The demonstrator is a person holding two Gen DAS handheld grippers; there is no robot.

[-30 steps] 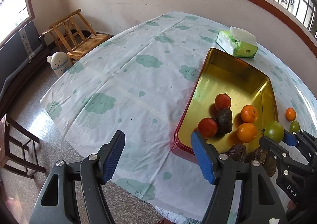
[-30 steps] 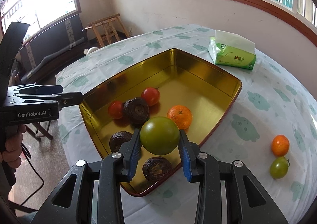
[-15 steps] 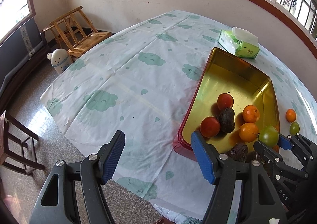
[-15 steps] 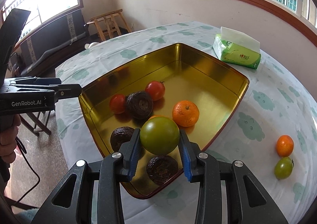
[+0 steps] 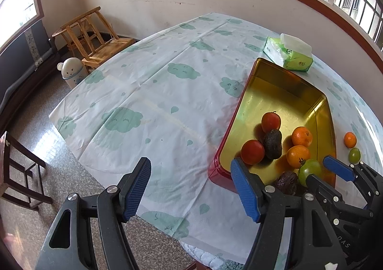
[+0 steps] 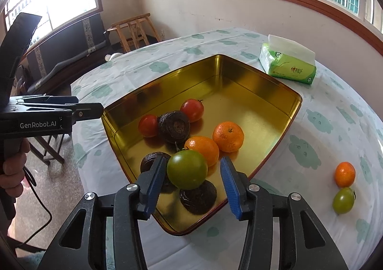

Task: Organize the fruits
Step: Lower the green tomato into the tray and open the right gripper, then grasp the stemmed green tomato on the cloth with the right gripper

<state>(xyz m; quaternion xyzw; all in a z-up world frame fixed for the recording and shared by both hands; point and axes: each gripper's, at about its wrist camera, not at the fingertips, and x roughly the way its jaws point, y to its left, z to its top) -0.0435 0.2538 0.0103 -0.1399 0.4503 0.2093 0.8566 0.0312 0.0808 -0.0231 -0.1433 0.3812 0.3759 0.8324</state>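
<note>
Right wrist view, left to right: the left gripper (image 6: 100, 111) projects in from the left edge, beside the tray's near-left corner; in its own view its jaws stand wide apart over bare tablecloth (image 5: 155, 107), holding nothing, apparently parked clear of the working area. The gold tray (image 6: 263, 93) serves as the collection point; it contains two red tomatoes (image 6: 148, 125), three dark wrinkled fruits (image 6: 174, 124) and two oranges (image 6: 228, 136), grouped at the near end. The right gripper (image 6: 194, 175) sits over the tray's near corner; its jaws are parted, the left pad touching the green tomato (image 6: 187, 169), the right pad separated from it by a visible gap; the tomato appears released onto the fruit pile, though whether it rests fully cannot be told. To the right, on the cloth outside the tray, a small orange (image 6: 345, 173) and a small green tomato (image 6: 343, 200) lie just beside each other; judged as remaining items to collect. A tissue pack (image 6: 287, 62) stands beyond the tray's far edge.
</note>
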